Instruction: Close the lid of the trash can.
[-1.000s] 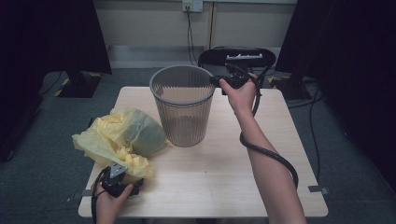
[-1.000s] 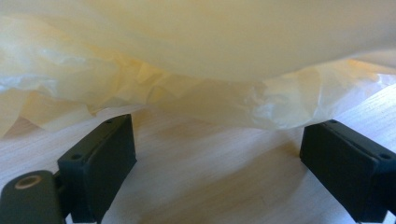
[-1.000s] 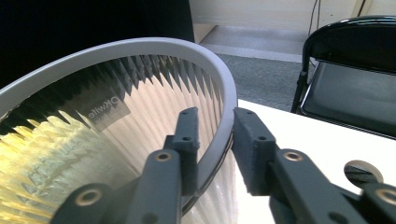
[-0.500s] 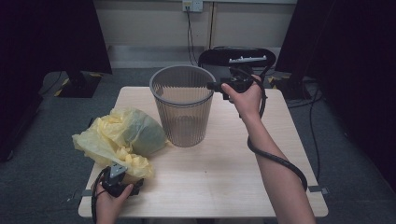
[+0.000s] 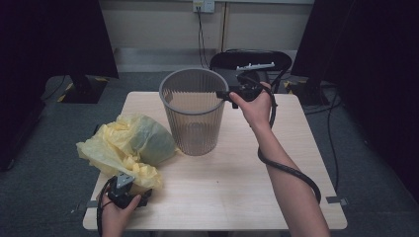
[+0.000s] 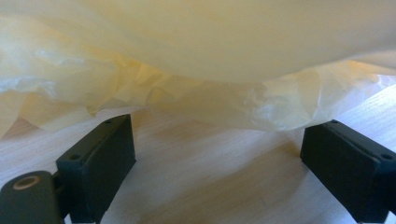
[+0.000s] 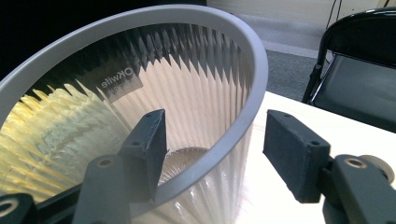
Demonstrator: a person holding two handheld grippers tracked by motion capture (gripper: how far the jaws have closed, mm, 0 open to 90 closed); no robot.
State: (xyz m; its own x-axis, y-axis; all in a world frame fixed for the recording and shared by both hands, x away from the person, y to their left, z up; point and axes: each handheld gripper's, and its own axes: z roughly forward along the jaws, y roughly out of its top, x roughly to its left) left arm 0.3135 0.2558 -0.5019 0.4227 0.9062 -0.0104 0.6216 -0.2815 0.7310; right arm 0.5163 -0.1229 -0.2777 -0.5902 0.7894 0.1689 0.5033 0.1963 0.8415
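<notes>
High view: nearest, the left gripper (image 5: 129, 196) is held open at the yellow plastic bag (image 5: 126, 148) on the surface (image 5: 237, 182), its fingers (image 6: 100, 154) unclosed. Farther off, the right gripper (image 5: 223, 95) straddles the wastebasket (image 5: 192, 111) rim, fingers just opened, not pressing. The basket could be tipped if nudged. Beyond, a black chair (image 5: 252, 61) is seen.

Ribbed grey plastic bin (image 5: 193, 111), crinkled yellow plastic bag (image 5: 126, 148), matt wood table (image 5: 232, 192)

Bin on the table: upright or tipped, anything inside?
Upright and empty: the bin stands on its base, rim up, bare bottom showing in the right gripper view.
</notes>
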